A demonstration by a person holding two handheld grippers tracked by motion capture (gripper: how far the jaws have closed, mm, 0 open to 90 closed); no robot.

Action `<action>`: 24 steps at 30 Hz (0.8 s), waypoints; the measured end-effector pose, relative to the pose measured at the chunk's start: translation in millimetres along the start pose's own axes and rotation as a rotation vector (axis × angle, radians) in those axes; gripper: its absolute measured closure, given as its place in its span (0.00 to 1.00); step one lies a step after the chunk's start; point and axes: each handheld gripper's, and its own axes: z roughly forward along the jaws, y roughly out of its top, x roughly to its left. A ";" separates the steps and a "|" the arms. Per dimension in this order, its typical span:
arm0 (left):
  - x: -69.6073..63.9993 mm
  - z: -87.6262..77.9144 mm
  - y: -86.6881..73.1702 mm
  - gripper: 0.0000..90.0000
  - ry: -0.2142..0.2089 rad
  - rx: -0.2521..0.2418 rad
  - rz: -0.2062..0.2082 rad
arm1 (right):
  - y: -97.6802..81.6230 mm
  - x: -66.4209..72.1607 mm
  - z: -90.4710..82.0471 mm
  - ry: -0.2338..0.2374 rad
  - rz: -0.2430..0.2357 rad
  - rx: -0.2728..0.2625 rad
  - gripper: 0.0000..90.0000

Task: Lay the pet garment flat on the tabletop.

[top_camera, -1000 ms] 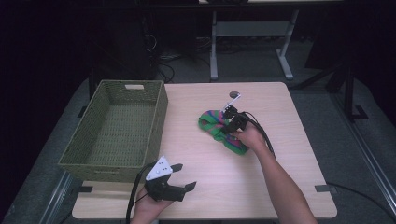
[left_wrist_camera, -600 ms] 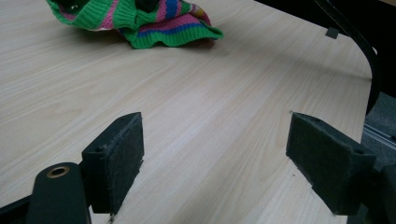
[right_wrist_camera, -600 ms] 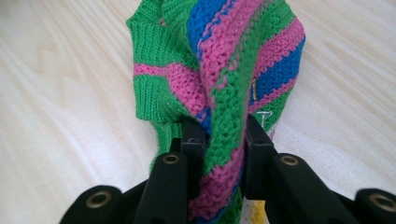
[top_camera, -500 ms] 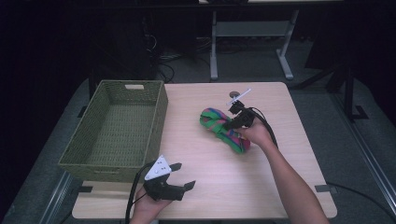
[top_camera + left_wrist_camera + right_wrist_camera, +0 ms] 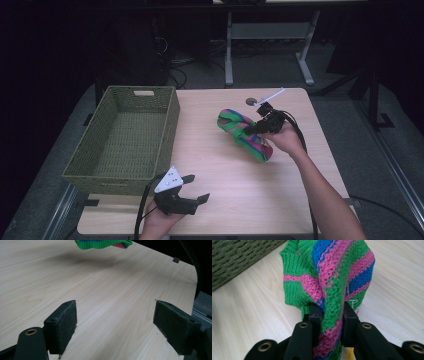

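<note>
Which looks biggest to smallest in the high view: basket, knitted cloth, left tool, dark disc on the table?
1. woven basket, by far the largest.
2. striped knitted cloth, pinched in the right tool.
3. left tool, jaws apart; it sits nearer the camera, so its margin under the cloth is unsure.
4. dark disc, smallest.

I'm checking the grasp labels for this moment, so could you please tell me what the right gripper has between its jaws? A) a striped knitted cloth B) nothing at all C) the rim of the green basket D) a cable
A: in the right gripper view the right gripper has both jaws pressed on a fold of the green, pink and blue striped knitted cloth, apart from the basket.
</note>
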 end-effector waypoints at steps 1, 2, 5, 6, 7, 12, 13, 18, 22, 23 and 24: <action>-0.4 0.3 0.0 0.21 0.001 0.002 0.002 | -0.1 0.2 -2.3 0.006 0.001 -0.003 0.83; -0.4 0.3 0.0 0.21 0.001 0.002 0.002 | -0.1 0.4 -4.5 0.014 0.004 -0.009 0.83; 0.5 0.8 0.1 0.21 0.006 0.009 0.010 | -0.3 2.0 -10.0 0.044 0.005 -0.028 0.83; 0.7 1.2 -0.2 0.21 0.006 0.008 0.004 | -0.3 3.6 -11.8 0.049 0.010 -0.028 0.83; 0.9 1.4 -0.4 0.21 0.004 0.007 -0.001 | -0.5 4.1 -12.9 0.046 -0.001 -0.030 0.83; 0.6 0.1 -0.1 0.21 0.008 0.009 0.010 | -2.9 7.6 -18.3 0.053 -0.019 -0.025 0.83; 0.8 -0.3 0.0 0.21 0.008 0.008 0.012 | -3.7 8.4 -19.3 0.056 -0.017 -0.023 0.83; 1.8 -0.3 -0.3 0.21 0.010 0.004 0.007 | -5.2 12.1 -26.2 0.061 -0.040 -0.028 0.83; 1.5 -0.1 -0.3 0.21 0.010 -0.005 0.001 | -6.3 19.1 -34.9 0.079 -0.048 -0.048 0.83; 1.7 -0.2 -0.3 0.21 0.011 0.002 0.003 | -6.7 21.0 -36.3 0.083 -0.067 -0.053 0.83; 1.8 0.1 -0.3 0.21 0.013 0.005 0.005 | -6.9 23.6 -37.8 0.087 -0.076 -0.051 0.83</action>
